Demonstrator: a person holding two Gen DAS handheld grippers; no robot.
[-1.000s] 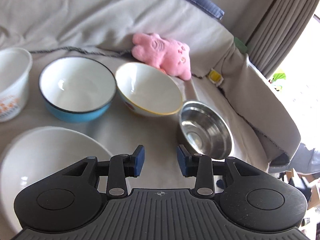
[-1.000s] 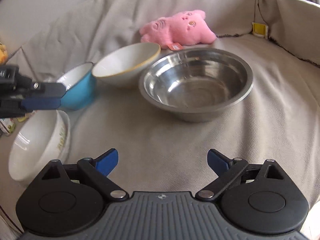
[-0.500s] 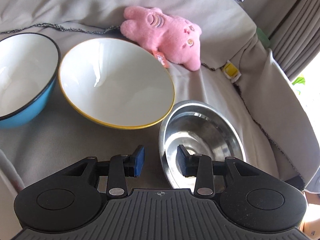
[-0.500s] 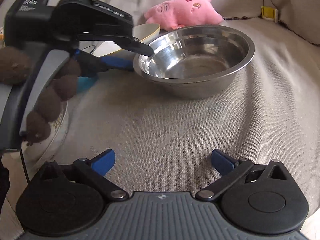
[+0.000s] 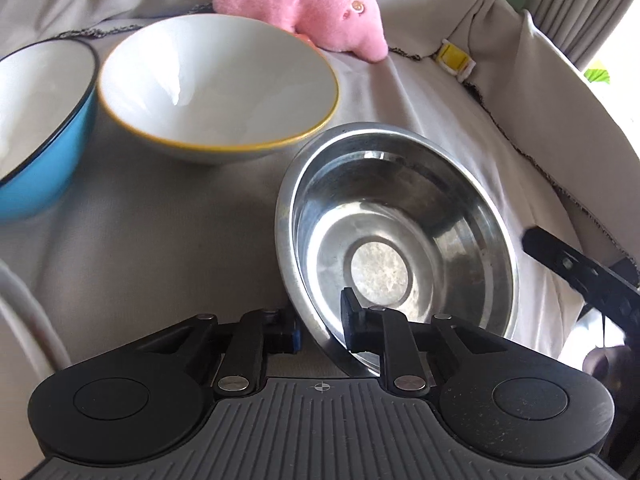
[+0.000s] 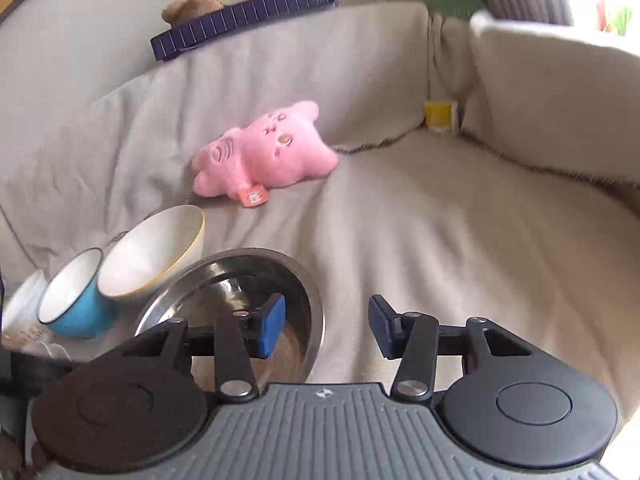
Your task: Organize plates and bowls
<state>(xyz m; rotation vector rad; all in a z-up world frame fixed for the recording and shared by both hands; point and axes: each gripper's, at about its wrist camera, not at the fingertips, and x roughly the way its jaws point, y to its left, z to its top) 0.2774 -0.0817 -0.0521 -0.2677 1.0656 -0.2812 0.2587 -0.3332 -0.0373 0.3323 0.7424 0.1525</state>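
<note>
My left gripper is shut on the near rim of the steel bowl, one finger outside and one inside, and the bowl is tilted up. Behind it stand a white bowl with a yellow rim and a blue bowl. In the right wrist view my right gripper is open, its jaws straddling the steel bowl's right rim without touching it; the white bowl and blue bowl lie to the left.
All sit on a beige covered sofa seat. A pink plush toy lies at the back. A white dish edge is at far left. The sofa arm rises on the right.
My left gripper has closed on the steel bowl's rim and tipped it up. My right gripper has risen and moved over the bowl's right rim, its jaws narrower than before.
</note>
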